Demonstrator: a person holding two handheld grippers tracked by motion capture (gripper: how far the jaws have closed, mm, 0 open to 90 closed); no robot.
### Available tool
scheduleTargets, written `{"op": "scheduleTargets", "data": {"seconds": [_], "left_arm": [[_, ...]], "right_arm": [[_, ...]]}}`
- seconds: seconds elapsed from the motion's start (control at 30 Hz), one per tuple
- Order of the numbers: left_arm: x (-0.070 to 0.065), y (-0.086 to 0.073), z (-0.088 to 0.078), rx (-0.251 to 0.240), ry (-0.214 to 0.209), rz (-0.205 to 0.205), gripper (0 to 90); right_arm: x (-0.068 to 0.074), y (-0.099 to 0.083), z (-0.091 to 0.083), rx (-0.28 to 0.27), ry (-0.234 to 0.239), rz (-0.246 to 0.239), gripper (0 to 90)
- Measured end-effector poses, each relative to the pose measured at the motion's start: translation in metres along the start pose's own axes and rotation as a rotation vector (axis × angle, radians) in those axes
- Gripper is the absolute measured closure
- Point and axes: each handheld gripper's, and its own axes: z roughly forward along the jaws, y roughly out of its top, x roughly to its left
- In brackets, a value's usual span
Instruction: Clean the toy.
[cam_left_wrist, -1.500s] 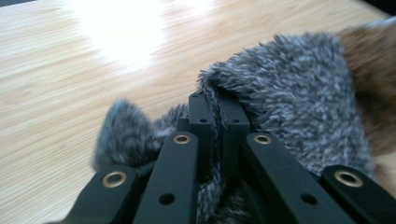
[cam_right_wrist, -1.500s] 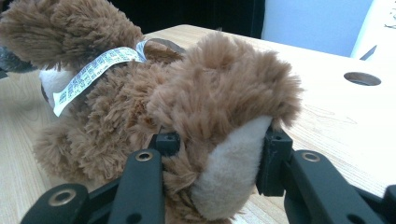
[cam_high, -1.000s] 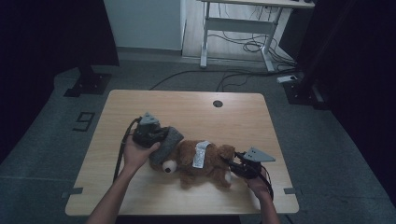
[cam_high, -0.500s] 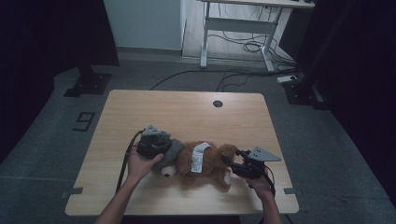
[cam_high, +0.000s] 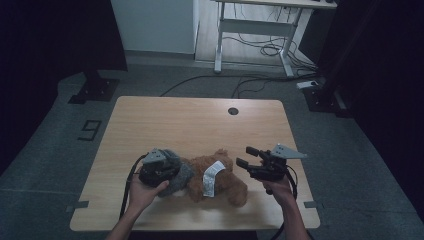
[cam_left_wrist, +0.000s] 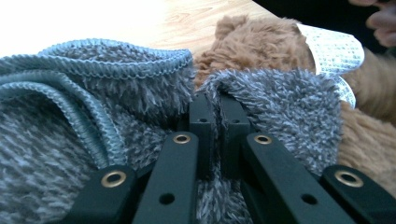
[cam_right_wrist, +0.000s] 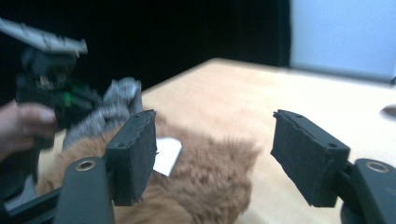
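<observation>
A brown teddy bear with a white label lies near the front edge of the wooden table. My left gripper is shut on a grey fuzzy cloth that lies against the bear's head. In the left gripper view the jaws meet at the gripper tip in a fold of the cloth, with the bear behind it. My right gripper hovers over the bear's right end. Its jaws have just been opening, and nothing is between the pads; the bear lies below them.
A round cable hole sits at the table's far middle. Behind the table stands a white desk frame with cables on the floor. Black stand bases flank the table.
The left gripper came toward the front edge and sank, bringing the grey cloth to the bear's head. The right gripper opened and rose off the bear's right end.
</observation>
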Motion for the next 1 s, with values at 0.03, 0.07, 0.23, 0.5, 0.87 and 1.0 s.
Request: {"op": "scheduleTargets", "data": {"seconds": [0.03, 0.07, 0.23, 0.5, 0.87, 1.0], "left_arm": [[-0.001, -0.002, -0.001, -0.003, 0.0, 0.001, 85.7], [-0.001, -0.004, -0.002, -0.003, -0.003, 0.001, 85.7], [-0.003, -0.015, -0.007, -0.014, -0.02, -0.004, 85.8], [-0.009, -0.021, -0.009, -0.011, -0.033, 0.007, 85.9], [-0.008, -0.022, -0.003, -0.044, -0.021, -0.008, 85.9], [-0.007, -0.012, 0.011, -0.072, 0.017, 0.008, 85.8]], "right_arm": [[0.003, -0.003, 0.005, 0.039, 0.01, -0.013, 28.7], [0.006, -0.007, 0.01, 0.076, 0.028, -0.023, 27.5], [0.025, -0.041, 0.04, 0.248, 0.109, -0.031, 15.2], [0.029, -0.066, 0.057, 0.376, 0.1, 0.022, 7.3], [0.029, -0.071, 0.061, 0.33, 0.087, -0.032, 56.0], [0.02, -0.067, 0.061, 0.286, 0.007, -0.061, 58.6]]}}
